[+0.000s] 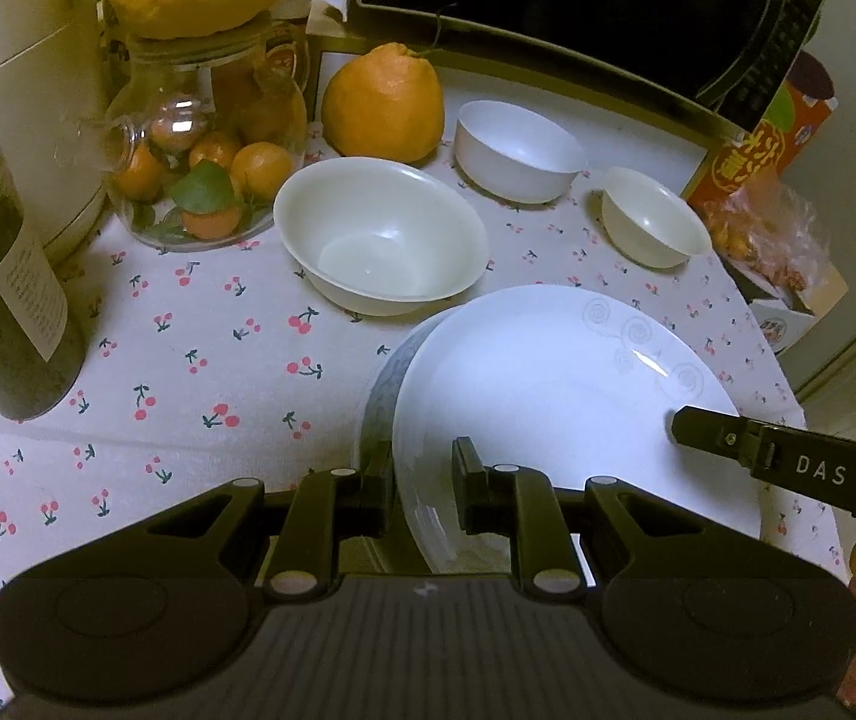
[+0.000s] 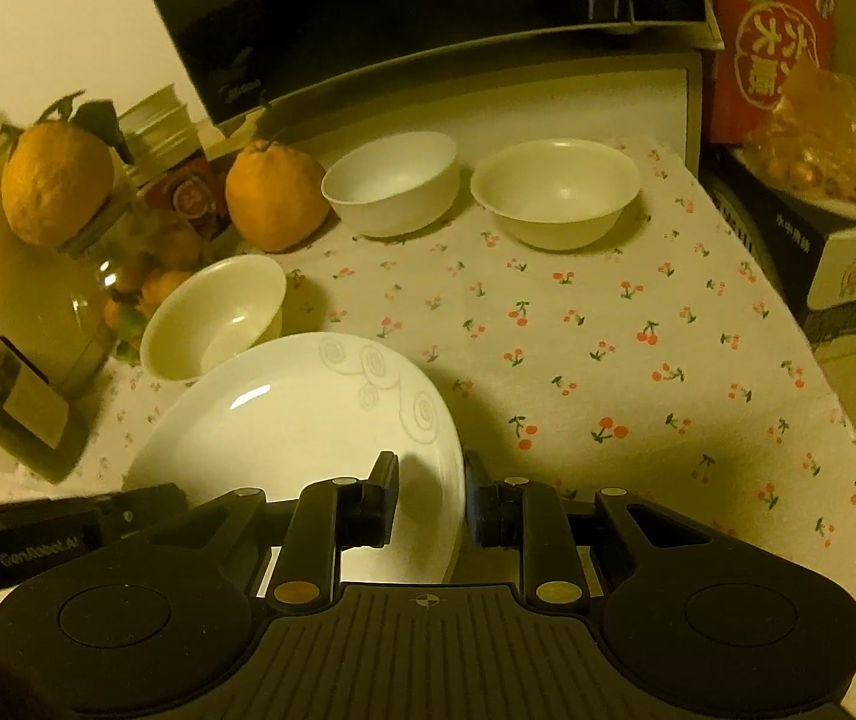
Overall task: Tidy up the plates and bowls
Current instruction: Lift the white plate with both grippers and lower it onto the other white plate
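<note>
A white plate (image 1: pixel 553 384) with a grey swirl pattern lies on the cherry-print tablecloth, partly over a second plate (image 1: pixel 383 387) beneath it. My left gripper (image 1: pixel 422 480) straddles the top plate's near-left rim, one finger on each side. My right gripper (image 2: pixel 430 495) straddles the same plate (image 2: pixel 302 414) at its right rim. Whether either pinches the rim is unclear. Three white bowls stand behind: a large one (image 1: pixel 380 234), a medium one (image 1: pixel 517 147) and a small one (image 1: pixel 649 216).
A glass jar of small oranges (image 1: pixel 200 162) with a large citrus on top stands at the back left, another citrus (image 1: pixel 383 102) beside it. A dark canister (image 1: pixel 2 282) is at left. A microwave (image 1: pixel 577 6) and boxes (image 2: pixel 769 30) line the back and right.
</note>
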Action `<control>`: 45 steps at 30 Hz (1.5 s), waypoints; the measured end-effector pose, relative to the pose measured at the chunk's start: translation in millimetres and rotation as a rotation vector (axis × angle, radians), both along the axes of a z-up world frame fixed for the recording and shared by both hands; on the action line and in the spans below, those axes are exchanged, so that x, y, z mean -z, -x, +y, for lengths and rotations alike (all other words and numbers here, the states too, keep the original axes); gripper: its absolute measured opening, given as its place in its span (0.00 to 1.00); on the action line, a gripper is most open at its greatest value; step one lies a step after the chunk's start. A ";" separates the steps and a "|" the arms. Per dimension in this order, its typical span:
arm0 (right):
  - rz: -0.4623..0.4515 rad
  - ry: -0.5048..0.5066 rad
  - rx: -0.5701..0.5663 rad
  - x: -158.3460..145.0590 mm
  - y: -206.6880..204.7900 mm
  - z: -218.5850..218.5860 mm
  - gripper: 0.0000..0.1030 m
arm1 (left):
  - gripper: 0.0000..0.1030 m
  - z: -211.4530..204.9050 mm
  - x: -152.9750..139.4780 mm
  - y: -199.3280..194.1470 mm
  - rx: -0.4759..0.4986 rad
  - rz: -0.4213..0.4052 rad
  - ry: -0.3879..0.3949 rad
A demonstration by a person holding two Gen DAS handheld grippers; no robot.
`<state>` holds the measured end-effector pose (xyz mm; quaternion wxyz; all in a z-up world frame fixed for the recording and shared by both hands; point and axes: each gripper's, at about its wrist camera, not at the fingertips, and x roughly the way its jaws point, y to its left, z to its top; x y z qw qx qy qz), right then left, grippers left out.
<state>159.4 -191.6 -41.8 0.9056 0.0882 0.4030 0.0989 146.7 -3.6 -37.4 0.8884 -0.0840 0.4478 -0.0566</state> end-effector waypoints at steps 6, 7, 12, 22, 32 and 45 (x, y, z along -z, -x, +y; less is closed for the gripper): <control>-0.014 0.091 -0.006 -0.2 2.4 10.7 0.20 | 0.17 -2.6 -1.4 1.4 0.011 -0.009 -0.026; -0.012 0.090 -0.001 -0.2 2.1 10.5 0.19 | 0.17 -2.5 -1.6 1.7 0.012 -0.009 -0.028; -0.020 0.112 0.005 -1.5 2.2 10.9 0.14 | 0.17 -0.2 -3.3 3.3 0.015 -0.008 -0.021; -0.040 0.151 -0.007 -2.9 3.0 13.9 0.11 | 0.15 4.4 -8.8 11.1 0.025 -0.030 -0.018; -0.022 0.185 -0.026 1.0 3.7 22.9 0.07 | 0.17 2.2 -16.5 19.5 0.058 -0.092 -0.096; 0.019 0.046 -0.024 -4.2 1.4 9.8 0.28 | 0.28 13.0 -12.4 15.7 0.004 -0.055 -0.057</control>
